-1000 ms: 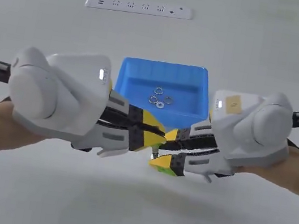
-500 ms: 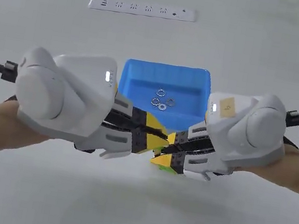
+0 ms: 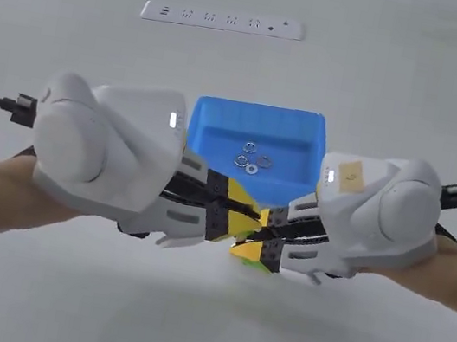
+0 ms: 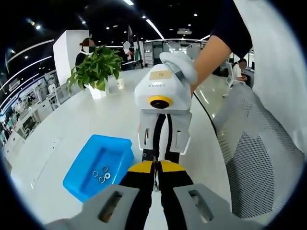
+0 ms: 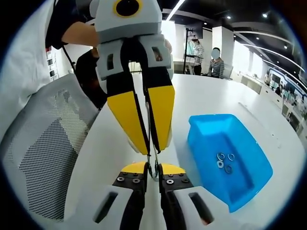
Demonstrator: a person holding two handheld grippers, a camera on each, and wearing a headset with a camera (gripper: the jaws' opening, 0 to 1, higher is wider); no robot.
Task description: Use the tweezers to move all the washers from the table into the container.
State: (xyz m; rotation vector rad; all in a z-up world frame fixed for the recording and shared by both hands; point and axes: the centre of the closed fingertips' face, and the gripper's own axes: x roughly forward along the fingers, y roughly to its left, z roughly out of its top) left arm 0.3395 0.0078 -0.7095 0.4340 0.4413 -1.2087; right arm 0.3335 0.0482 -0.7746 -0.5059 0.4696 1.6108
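Note:
A blue container [image 3: 257, 132] stands on the white table just beyond my two grippers, with several metal washers [image 3: 251, 159] lying in it. The same container [image 4: 98, 165] [image 5: 230, 153] and its washers [image 4: 101, 175] [image 5: 224, 163] show in both gripper views. My left gripper [image 3: 247, 216] and right gripper [image 3: 245, 240] point at each other, tip to tip, in front of the container. Thin metal tweezers [image 5: 149, 143] [image 4: 154, 176] run between them. The left gripper's yellow fingers [image 5: 160, 112] are closed on one end, and my right gripper [image 5: 152, 171] is closed on the other.
A white power strip [image 3: 223, 20] lies at the far side of the table. A potted plant [image 4: 96, 67] stands further off on the table. A mesh chair [image 4: 259, 158] is behind the person. Bare table lies around the container.
The two grippers have drawn slightly closer, so their yellow tips overlap more. The washers in the container have not moved.

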